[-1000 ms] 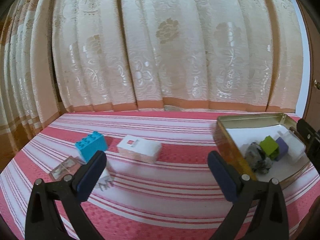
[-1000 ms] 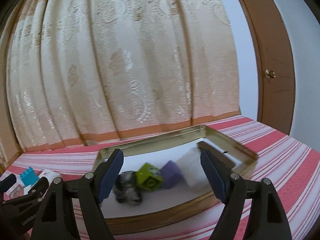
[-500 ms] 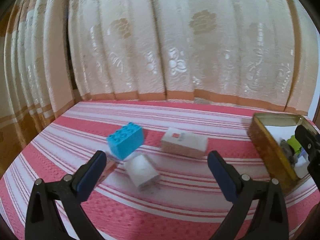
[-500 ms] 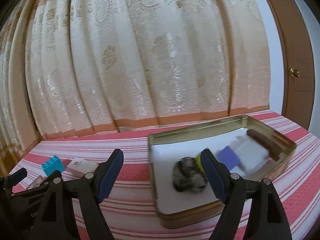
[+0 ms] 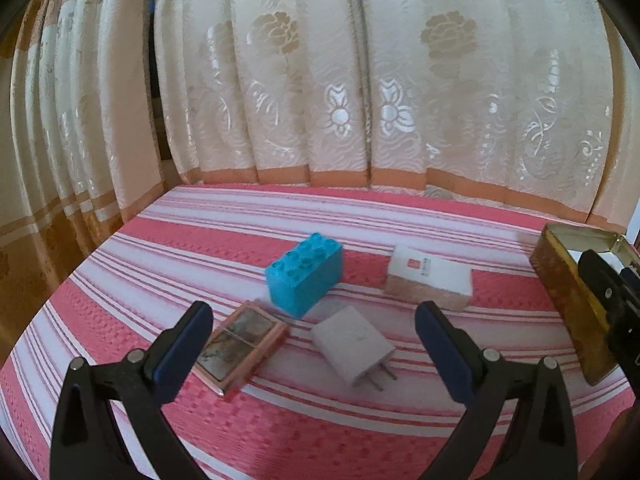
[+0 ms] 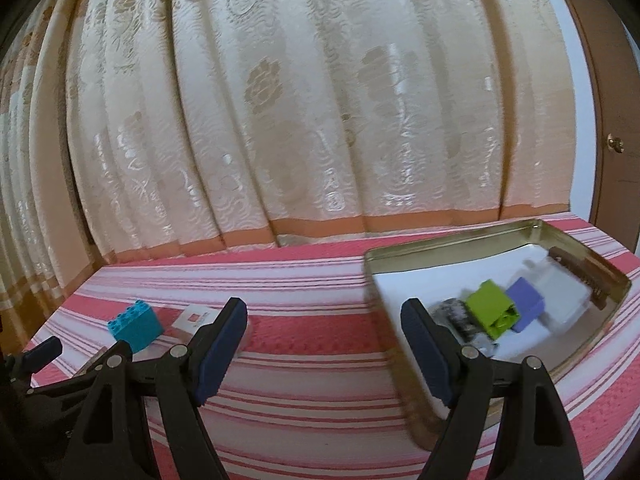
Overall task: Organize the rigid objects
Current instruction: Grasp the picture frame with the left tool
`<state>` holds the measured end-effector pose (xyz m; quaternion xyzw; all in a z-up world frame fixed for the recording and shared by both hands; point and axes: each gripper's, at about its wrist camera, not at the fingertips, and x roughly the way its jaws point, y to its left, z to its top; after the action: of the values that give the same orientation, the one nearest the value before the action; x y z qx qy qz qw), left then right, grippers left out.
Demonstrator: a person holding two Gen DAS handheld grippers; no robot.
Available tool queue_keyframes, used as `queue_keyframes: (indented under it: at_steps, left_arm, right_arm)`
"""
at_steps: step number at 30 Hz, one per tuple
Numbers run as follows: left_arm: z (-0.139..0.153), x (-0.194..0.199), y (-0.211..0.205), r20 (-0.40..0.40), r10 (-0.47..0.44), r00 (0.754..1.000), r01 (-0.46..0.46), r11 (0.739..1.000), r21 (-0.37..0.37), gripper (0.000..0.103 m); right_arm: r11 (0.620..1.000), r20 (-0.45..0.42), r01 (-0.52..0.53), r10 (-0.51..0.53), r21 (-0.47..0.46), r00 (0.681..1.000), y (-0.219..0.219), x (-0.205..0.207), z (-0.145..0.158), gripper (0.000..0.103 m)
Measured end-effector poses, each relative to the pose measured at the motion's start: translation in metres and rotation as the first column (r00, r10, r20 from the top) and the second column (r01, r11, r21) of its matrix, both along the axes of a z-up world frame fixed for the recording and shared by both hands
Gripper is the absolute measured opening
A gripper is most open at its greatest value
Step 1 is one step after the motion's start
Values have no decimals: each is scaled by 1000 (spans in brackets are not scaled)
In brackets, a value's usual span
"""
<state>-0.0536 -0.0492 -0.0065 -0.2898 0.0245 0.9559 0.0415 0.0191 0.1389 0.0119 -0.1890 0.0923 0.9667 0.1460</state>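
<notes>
My left gripper (image 5: 314,334) is open above a white plug charger (image 5: 352,344). A framed tile (image 5: 240,340) lies by its left finger. A blue toy brick (image 5: 306,278) and a white box (image 5: 430,276) sit just beyond. The gold tin (image 5: 568,292) stands at the right edge. My right gripper (image 6: 324,338) is open and empty over the striped cloth, left of the tin (image 6: 452,242). Inside the tin lie a green block (image 6: 490,312), a purple block (image 6: 526,302), a white object (image 6: 566,298), a grey stone (image 6: 454,314) and a brown comb (image 6: 580,270).
A red and white striped cloth (image 5: 200,240) covers the table. A cream curtain (image 5: 360,80) hangs along the far edge. A brown door (image 6: 608,100) stands at the right. The left gripper (image 6: 36,354) shows at the lower left of the right wrist view.
Both grippers have swung left. The loose objects now lie centred before the left gripper, and the tin has slid toward the right in both views. Neither gripper's opening changed.
</notes>
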Motion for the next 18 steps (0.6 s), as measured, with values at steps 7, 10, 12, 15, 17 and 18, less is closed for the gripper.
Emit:
queue_keyframes:
  at_steps: [7, 10, 12, 15, 17, 18]
  left_arm:
    - [-10, -18, -24, 91, -39, 995, 39, 999, -1, 102]
    - [-17, -30, -43, 160, -50, 986, 49, 999, 11, 102]
    - [-21, -36, -56, 193, -42, 980, 36, 999, 31, 102]
    - [-25, -41, -65, 229, -26, 973, 19, 999, 33, 102]
    - [-28, -44, -64, 249, -30, 968, 25, 999, 25, 102]
    - [-30, -45, -63, 257, -32, 966, 28, 999, 18, 102]
  right_arm:
    - [998, 45, -64, 64, -12, 997, -22, -16, -4, 81]
    - [995, 73, -96, 97, -15, 993, -30, -22, -6, 81]
    - [992, 93, -123, 125, -24, 988, -34, -27, -8, 81]
    - [984, 135, -169, 174, -50, 975, -40, -37, -12, 81]
    - [977, 164, -200, 209, -68, 964, -46, -44, -16, 81]
    - [974, 176, -214, 224, -71, 959, -49, -47, -17, 81]
